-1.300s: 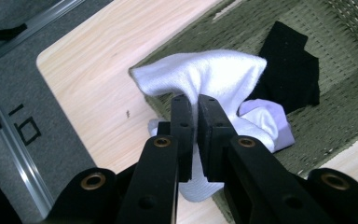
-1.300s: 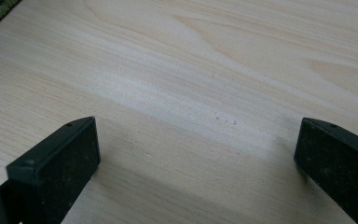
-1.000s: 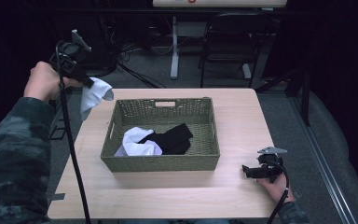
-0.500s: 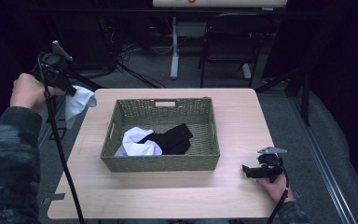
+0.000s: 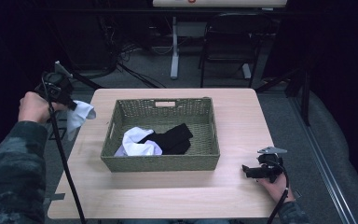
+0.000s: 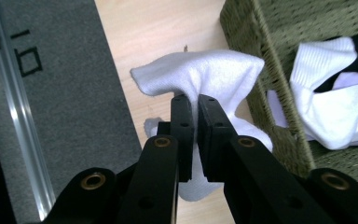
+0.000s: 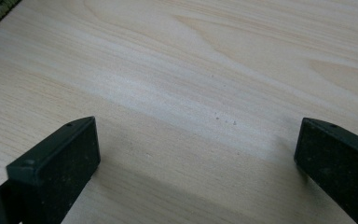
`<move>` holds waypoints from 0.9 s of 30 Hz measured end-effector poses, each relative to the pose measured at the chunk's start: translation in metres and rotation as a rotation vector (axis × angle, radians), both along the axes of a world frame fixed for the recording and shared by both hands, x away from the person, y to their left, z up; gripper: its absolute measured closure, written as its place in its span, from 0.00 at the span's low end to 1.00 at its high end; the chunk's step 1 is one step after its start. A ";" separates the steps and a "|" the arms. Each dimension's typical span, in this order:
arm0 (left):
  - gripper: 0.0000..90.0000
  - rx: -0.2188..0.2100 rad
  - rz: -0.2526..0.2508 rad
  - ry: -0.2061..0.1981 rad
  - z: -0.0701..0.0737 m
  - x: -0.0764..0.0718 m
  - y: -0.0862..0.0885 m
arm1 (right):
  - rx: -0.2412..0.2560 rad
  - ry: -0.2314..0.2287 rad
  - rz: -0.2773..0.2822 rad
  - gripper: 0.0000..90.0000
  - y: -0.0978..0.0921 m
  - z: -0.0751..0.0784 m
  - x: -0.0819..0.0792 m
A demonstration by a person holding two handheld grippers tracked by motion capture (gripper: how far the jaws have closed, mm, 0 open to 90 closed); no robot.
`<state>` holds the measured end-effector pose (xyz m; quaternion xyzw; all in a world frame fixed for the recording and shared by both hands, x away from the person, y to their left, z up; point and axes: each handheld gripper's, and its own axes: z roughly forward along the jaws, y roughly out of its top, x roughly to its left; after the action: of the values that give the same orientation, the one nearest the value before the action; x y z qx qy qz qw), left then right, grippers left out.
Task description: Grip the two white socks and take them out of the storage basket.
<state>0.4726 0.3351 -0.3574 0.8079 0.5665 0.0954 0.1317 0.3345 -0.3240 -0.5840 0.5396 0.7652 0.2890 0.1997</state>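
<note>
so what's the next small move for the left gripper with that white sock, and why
Probably lower it and open the jaws, so the sock lands on the table. The left gripper is shut on the white sock, hanging beside the basket over the table's left edge. More socks remain in the basket, and the right gripper rests open on the table, empty.

High view overhead; gripper views close, tableward.

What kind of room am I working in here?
Likely a lab or office workspace: a light wooden table on grey carpet, a chair and loose cables behind it.
</note>
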 end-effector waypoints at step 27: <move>0.95 -0.073 0.036 0.142 -0.119 -0.004 0.003 | 0.004 -0.001 -0.001 0.00 0.000 0.000 0.000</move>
<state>0.4681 0.3379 -0.4761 0.7969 0.5919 0.0196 0.1191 0.3346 -0.3238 -0.5840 0.5401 0.7643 0.2906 0.1992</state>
